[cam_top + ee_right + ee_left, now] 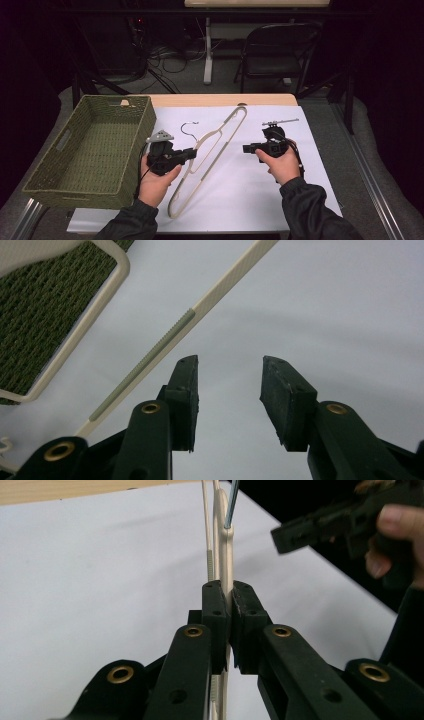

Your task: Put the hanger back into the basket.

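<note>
A cream plastic hanger (pixel 220 140) with a thin metal hook (pixel 189 126) lies slanted across the white sheet. My left gripper (pixel 192 154) is shut on the hanger's lower arm. In the left gripper view the pads (pixel 216 611) press on the cream bar (pixel 223 540) from both sides. To the right of the hanger my right gripper (pixel 246 148) points left toward it, a short way off. Its jaws (pixel 230 375) stand open with nothing between them, above the sheet. The hanger's ribbed bar (pixel 200 310) passes to their left.
A green woven basket (pixel 100 97) stands at the table's left, close to my left hand. The white sheet (pixel 260 200) covers the wooden table top (pixel 220 99). A folding chair (pixel 280 47) and cables are on the floor beyond the far edge.
</note>
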`<control>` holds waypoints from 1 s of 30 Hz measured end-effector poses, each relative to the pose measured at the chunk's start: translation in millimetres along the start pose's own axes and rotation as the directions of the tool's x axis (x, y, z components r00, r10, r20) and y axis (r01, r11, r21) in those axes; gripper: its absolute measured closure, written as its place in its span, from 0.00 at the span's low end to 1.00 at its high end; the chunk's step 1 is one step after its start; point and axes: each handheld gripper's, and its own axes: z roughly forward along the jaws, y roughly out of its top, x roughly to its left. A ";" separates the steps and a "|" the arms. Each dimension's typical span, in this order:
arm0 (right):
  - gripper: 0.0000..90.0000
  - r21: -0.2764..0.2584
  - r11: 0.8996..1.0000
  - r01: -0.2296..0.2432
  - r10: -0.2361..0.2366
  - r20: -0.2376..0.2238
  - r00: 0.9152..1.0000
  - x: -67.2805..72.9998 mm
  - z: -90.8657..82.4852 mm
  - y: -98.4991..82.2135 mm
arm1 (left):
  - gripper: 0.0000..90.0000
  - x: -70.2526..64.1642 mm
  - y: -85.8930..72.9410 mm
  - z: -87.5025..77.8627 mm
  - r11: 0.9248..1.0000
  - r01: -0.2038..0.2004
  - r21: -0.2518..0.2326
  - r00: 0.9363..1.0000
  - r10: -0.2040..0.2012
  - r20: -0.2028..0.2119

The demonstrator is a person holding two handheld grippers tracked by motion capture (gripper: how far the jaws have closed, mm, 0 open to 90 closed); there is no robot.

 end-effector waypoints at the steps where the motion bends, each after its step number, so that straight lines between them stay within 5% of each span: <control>1: 0.65 0.000 1.000 0.000 0.000 0.000 1.000 0.0 0.0 0.0 | 0.96 -1.6 0.4 -0.9 0.999 -0.027 0.017 1.000 0.027 -0.006; 3: 0.64 0.005 1.000 0.020 -0.020 -0.001 1.000 1.1 -2.9 -0.4 | 0.96 -5.3 0.8 -4.1 0.994 -0.092 0.055 0.995 0.093 -0.018; 8: 0.60 0.004 0.993 0.114 -0.114 -0.003 0.993 6.2 -5.5 -1.0 | 0.96 -8.1 0.8 -8.8 0.986 -0.139 0.094 0.990 0.142 -0.023; 9: 0.57 -0.008 0.980 0.199 -0.199 0.022 0.980 9.3 -7.3 -2.0 | 0.96 -8.7 1.0 -10.5 0.983 -0.151 0.103 0.988 0.154 -0.026; 11: 0.57 -0.003 0.974 0.226 -0.226 0.027 0.974 11.4 -8.4 -2.4 | 0.96 -10.2 1.0 -12.7 0.981 -0.160 0.113 0.986 0.164 -0.029; 12: 0.56 -0.005 0.962 0.275 -0.275 0.015 0.961 15.5 -10.4 -3.1 | 0.96 -10.7 1.4 -14.1 0.978 -0.168 0.124 0.985 0.173 -0.029; 13: 0.56 -0.005 0.962 0.275 -0.275 0.015 0.961 15.5 -10.4 -3.1 | 0.96 -11.0 1.7 -14.9 0.975 -0.179 0.133 0.982 0.184 -0.028; 15: 0.53 -0.013 0.941 0.339 -0.338 0.015 0.941 20.4 -11.6 -4.7 | 0.96 -12.2 1.5 -15.6 0.970 -0.192 0.148 0.979 0.199 -0.035; 17: 0.53 -0.005 0.938 0.346 -0.346 0.016 0.938 21.9 -11.9 -5.3 | 0.96 -12.6 0.3 -15.6 0.966 -0.207 0.155 0.975 0.216 -0.042; 19: 0.51 -0.003 0.926 0.377 -0.377 0.029 0.926 23.2 -10.3 -6.4 | 0.96 -12.0 -2.4 -15.1 0.960 -0.222 0.171 0.972 0.233 -0.044; 23: 0.50 0.003 0.928 0.372 -0.372 0.026 0.928 23.0 -9.6 -6.1 | 0.96 -12.2 -6.1 -12.9 0.958 -0.225 0.181 0.971 0.236 -0.041; 26: 0.50 -0.003 0.915 0.403 -0.403 0.007 0.915 25.1 -8.9 -6.0 | 0.96 -13.1 -8.7 -10.7 0.954 -0.236 0.183 0.969 0.246 -0.032; 28: 0.49 -0.010 0.895 0.446 -0.446 -0.008 0.895 30.1 -8.1 -6.4 | 0.96 -14.4 -9.2 -9.9 0.951 -0.243 0.189 0.968 0.252 -0.021; 29: 0.48 -0.019 0.868 0.497 -0.497 -0.028 0.867 37.4 -7.0 -6.9 | 0.96 -15.7 -9.2 -9.3 0.950 -0.247 0.189 0.967 0.255 -0.017; 30: 0.48 -0.019 0.868 0.497 -0.497 -0.028 0.867 37.4 -7.0 -6.9 | 0.96 -16.8 -9.0 -8.5 0.949 -0.254 0.189 0.965 0.261 -0.012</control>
